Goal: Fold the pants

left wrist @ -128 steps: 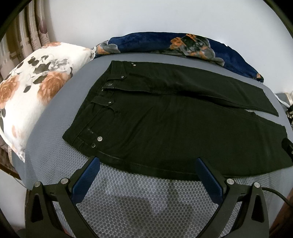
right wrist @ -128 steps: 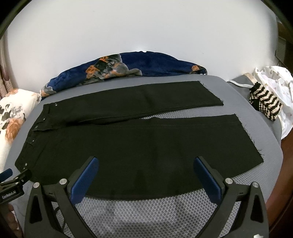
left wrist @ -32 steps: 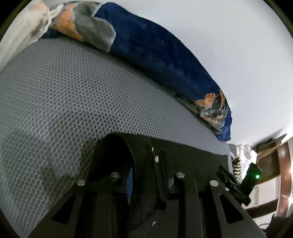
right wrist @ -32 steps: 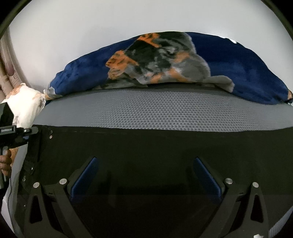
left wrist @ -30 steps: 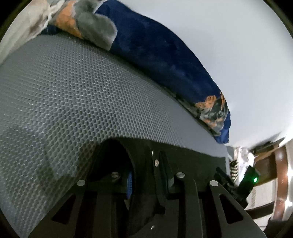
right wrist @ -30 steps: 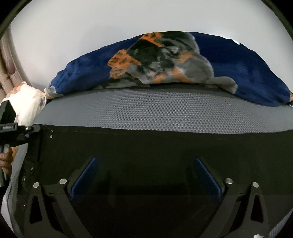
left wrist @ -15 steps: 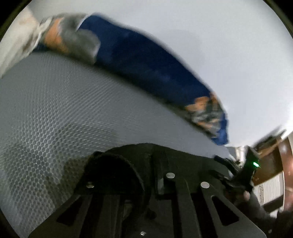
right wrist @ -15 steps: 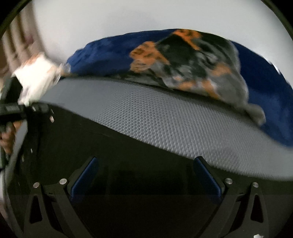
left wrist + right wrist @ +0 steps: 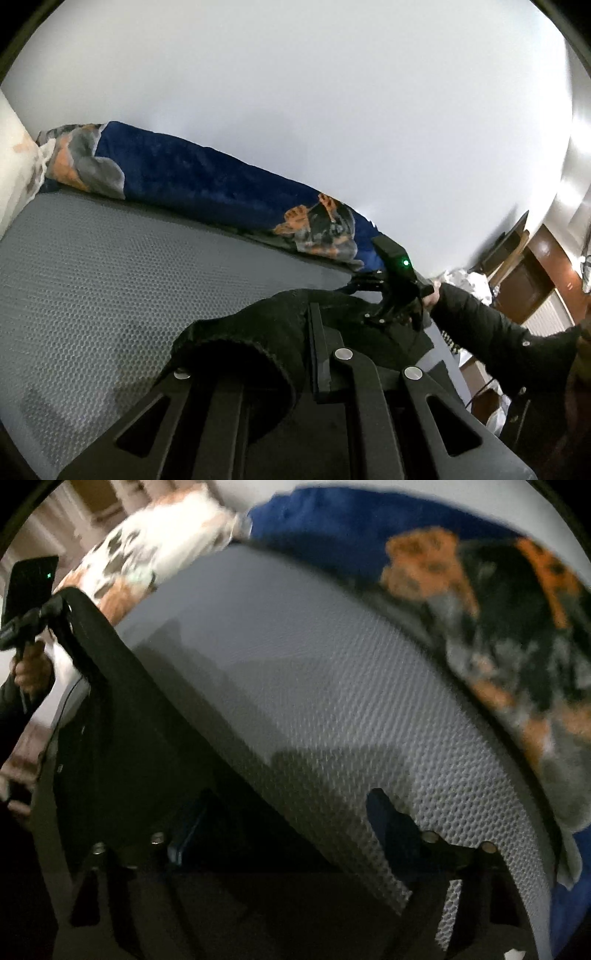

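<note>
The black pants (image 9: pixel 258 325) hang bunched over my left gripper (image 9: pixel 303 325), which is shut on the waistband and held above the grey mesh mattress (image 9: pixel 110 277). In the right wrist view the pants (image 9: pixel 147 757) stretch as a dark sheet from the left gripper (image 9: pixel 59 605) at top left down to my right gripper (image 9: pixel 284 823). The right gripper's jaws are closing with the pants' long edge between them. One blue pad (image 9: pixel 184 834) is over cloth, the other (image 9: pixel 384 812) over mesh, and neither presses. The left wrist view shows the right gripper (image 9: pixel 373 295) low over the pants.
A blue blanket with orange and grey print (image 9: pixel 203 184) (image 9: pixel 480 590) lies along the wall behind the mattress (image 9: pixel 314 683). A floral pillow (image 9: pixel 155 550) sits at the head end. A black sleeve (image 9: pixel 498 339) reaches in from the right, with wooden furniture behind it.
My left gripper has risen with the waistband, lifting the cloth off the mattress. My right gripper has rolled and tipped downward at the pants' far edge, and its jaws have narrowed.
</note>
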`<action>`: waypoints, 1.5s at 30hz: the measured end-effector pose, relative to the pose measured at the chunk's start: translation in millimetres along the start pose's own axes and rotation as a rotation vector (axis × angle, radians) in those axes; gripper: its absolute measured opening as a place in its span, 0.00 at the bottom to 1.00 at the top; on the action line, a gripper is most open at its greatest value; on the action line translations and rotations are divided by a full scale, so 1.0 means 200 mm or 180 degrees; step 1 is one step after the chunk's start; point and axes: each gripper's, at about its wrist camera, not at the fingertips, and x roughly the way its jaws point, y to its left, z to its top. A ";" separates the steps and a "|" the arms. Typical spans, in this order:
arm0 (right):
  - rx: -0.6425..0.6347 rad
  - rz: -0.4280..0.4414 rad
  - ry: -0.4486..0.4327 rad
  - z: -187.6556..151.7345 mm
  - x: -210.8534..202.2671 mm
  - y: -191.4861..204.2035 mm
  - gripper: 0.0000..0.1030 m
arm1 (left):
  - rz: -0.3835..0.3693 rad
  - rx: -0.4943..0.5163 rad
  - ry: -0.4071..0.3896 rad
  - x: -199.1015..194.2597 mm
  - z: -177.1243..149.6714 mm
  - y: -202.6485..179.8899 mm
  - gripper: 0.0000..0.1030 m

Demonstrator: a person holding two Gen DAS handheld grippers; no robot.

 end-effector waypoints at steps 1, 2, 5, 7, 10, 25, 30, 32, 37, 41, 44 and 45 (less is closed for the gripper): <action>-0.0012 0.0016 0.0047 -0.01 0.00 -0.02 0.69 | 0.0015 0.0009 0.0009 0.00 0.00 -0.01 0.09; -0.0007 0.0071 0.0121 -0.04 0.01 -0.04 0.64 | 0.0042 0.0019 0.0022 0.01 0.00 -0.01 0.09; -0.0006 0.0058 0.0158 -0.10 -0.02 -0.08 0.44 | 0.0135 0.0018 0.0035 0.04 0.01 -0.01 0.09; 0.0008 -0.0039 0.0182 -0.14 -0.04 -0.10 0.36 | 0.0181 0.0009 0.0038 0.05 0.02 0.00 0.09; 0.0064 -0.0133 0.0161 -0.18 -0.06 -0.13 0.27 | 0.0230 -0.0023 0.0048 0.08 0.03 0.03 0.09; 0.0171 -0.1555 -0.0314 -0.30 -0.25 0.31 0.07 | 0.0427 0.0045 0.0104 0.08 0.02 0.03 0.09; 0.0329 -0.1721 -0.0437 -0.42 -0.45 0.47 0.07 | 0.0324 0.0187 0.0116 -0.05 -0.04 -0.07 0.09; 0.0346 -0.1781 -0.0484 -0.48 -0.50 0.56 0.07 | 0.0306 0.0238 0.0124 -0.10 -0.08 -0.11 0.09; 0.0421 -0.1780 -0.0523 -0.71 -0.56 0.81 0.07 | 0.0212 0.0354 0.0274 -0.24 -0.26 -0.19 0.09; 0.0599 -0.1683 -0.0613 -0.90 -0.56 1.00 0.06 | 0.0187 0.0468 0.0451 -0.35 -0.45 -0.25 0.09; 0.0731 -0.1553 -0.0661 -1.02 -0.53 1.12 0.06 | 0.0209 0.0484 0.0588 -0.39 -0.58 -0.25 0.10; 0.0779 -0.1495 -0.0659 -1.07 -0.50 1.17 0.06 | 0.0217 0.0496 0.0649 -0.40 -0.63 -0.24 0.10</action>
